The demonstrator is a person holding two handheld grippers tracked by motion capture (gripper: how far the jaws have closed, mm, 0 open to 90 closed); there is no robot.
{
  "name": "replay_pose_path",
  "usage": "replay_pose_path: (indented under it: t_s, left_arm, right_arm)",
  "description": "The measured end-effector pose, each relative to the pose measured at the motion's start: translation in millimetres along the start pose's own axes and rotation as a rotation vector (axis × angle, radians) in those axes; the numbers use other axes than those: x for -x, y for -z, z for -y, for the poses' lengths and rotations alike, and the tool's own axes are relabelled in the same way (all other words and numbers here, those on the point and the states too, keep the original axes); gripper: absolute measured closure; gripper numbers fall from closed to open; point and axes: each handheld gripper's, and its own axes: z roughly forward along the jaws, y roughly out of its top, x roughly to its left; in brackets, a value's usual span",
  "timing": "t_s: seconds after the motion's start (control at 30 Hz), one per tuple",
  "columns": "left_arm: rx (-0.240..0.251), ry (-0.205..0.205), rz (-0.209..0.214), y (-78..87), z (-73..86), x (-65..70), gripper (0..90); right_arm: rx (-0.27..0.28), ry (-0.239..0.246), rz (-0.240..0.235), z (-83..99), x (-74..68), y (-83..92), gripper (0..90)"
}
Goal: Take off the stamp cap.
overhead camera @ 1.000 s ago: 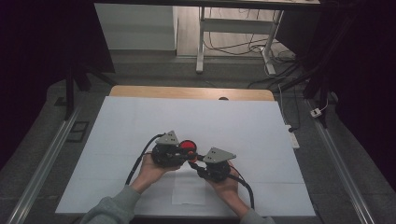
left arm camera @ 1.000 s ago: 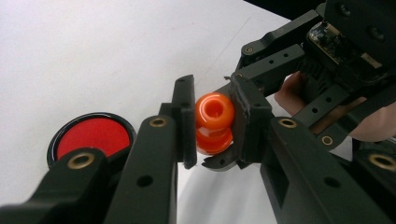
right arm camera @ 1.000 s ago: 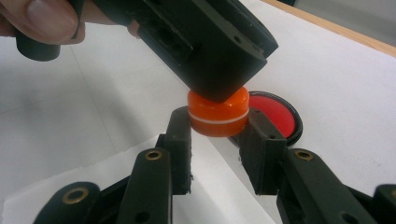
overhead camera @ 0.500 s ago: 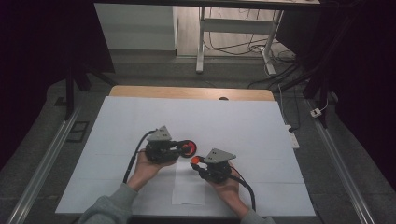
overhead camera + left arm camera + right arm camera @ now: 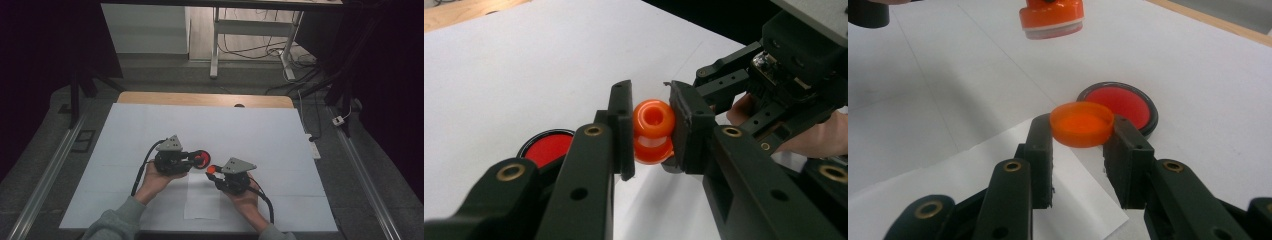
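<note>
The left gripper (image 5: 651,131) has its fingers clamped tight on an orange stamp body (image 5: 653,131), held clear above the white worktop (image 5: 260,135). Over on the right, the right gripper (image 5: 1082,135) has its fingers closed on the orange cap (image 5: 1082,123), pinched at its rim and separated from the stamp. Between the two, a round red ink pad (image 5: 1120,106) in a black rim lies flat on the worktop, just beyond the cap. A paper sheet (image 5: 202,200) lies below, near the person's hands.

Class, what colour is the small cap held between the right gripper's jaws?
Orange: the cap is translucent orange, seen best in the right gripper view.
</note>
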Motion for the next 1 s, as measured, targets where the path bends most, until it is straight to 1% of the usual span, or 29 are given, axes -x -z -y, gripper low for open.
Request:
replay_pose_path:
  t_s: [0.07,0.2,0.33,0.5,0.73,1.0]
  left_arm:
    - [-0.01,-0.003,0.002,-2.0,0.7,0.7,72.6]
    - [-0.015,-0.008,0.002,-3.0,1.3,1.2,72.5]
    - [-0.018,-0.006,-0.002,-2.6,1.8,-0.1,72.5]
    - [-0.016,-0.001,-0.005,-2.2,1.6,-0.6,72.4]
    - [-0.014,0.0,-0.01,-0.9,1.6,-1.2,72.4]
    - [-0.017,-0.001,-0.017,-0.5,1.9,-1.6,72.4]
  right_arm:
    - [0.002,0.004,0.0,0.3,0.5,1.0,65.1]
    - [0.007,0.012,0.013,0.9,1.2,3.4,65.0]
    - [0.01,0.018,0.015,2.4,2.6,5.6,65.0]
    - [0.013,0.003,0.02,6.7,7.4,10.4,65.0]
    - [0.009,0.0,0.018,9.7,9.9,13.0,65.0]
    - [0.005,-0.017,0.03,16.8,17.3,24.7,64.9]
